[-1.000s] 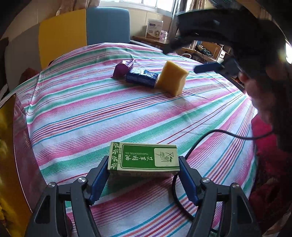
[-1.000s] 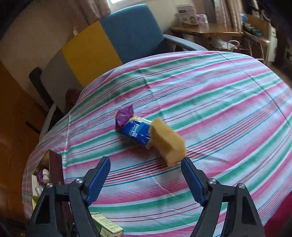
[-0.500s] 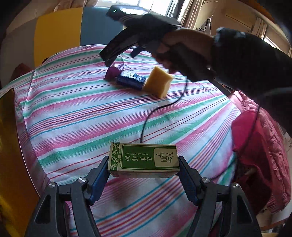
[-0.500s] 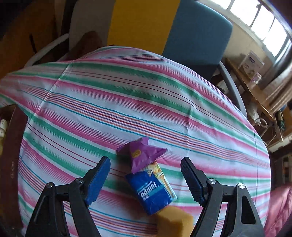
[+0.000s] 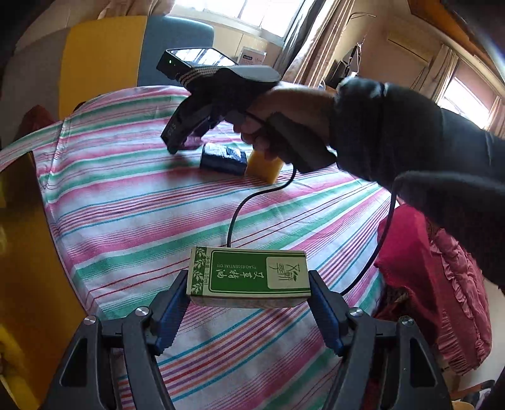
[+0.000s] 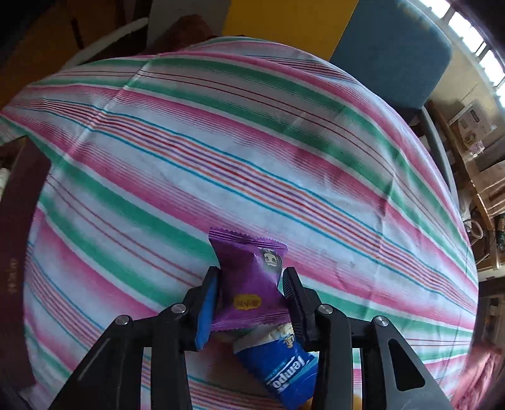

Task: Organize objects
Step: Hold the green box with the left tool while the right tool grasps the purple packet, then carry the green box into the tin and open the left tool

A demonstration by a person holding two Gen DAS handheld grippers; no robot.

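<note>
While the purple packet [image 6: 252,280] sits pinched between the right gripper [image 6: 249,280] fingers, just beside the blue tissue pack [image 6: 281,369] on the striped tablecloth [image 6: 221,157], lifting straight up would avoid dragging its neighbour. It looks crinkly, glossy, zigzag-edged. The left gripper [image 5: 249,287] clamps a green box [image 5: 249,274].

A striped cloth [image 5: 132,202] in pink, green and white covers the table. Behind it stands a chair [image 6: 391,53] with a blue and yellow back. Bright windows [image 5: 240,12] glow beyond, and a small white box [image 5: 251,57] sits on the sill.
</note>
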